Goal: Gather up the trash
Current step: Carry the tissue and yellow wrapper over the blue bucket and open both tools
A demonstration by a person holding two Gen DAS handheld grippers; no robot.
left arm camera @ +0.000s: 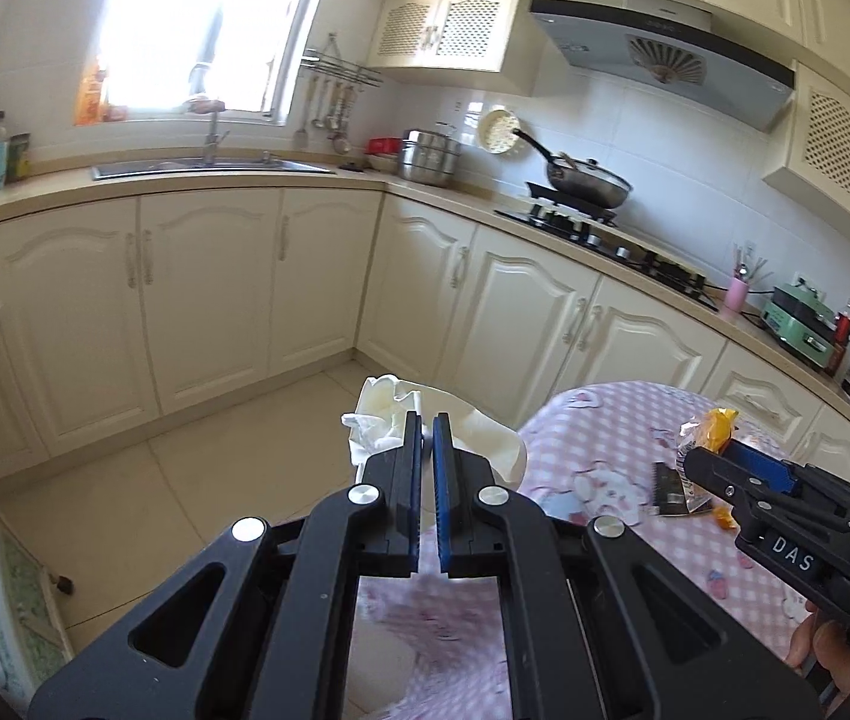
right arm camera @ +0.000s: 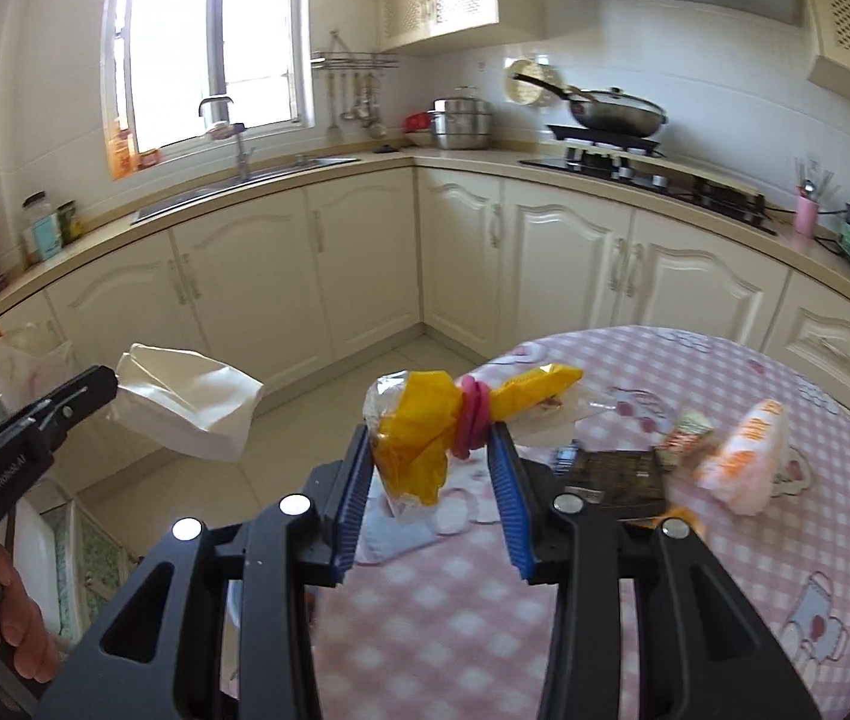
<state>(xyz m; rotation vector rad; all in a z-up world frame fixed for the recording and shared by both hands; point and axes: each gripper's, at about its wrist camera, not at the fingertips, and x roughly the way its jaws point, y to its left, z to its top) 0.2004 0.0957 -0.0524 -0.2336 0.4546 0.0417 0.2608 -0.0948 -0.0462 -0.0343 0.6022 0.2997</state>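
With my left gripper (left arm camera: 425, 438) clamped on the white bag (right arm camera: 185, 408) and my right gripper (right arm camera: 430, 450) holding a yellow wrapper (right arm camera: 419, 444) above the bench (right arm camera: 604, 600), the next move calls for bagging the wrapper.

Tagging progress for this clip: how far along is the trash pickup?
Done: nothing visibly binned yet. In hand: left hand-held gripper is shut on a crumpled white paper bag; right hand-held gripper clamps a yellow plastic wrapper tied with a pink band, lifted off the pink checked tablecloth. Left: a dark flat packet and an orange-white wrapper on the table.
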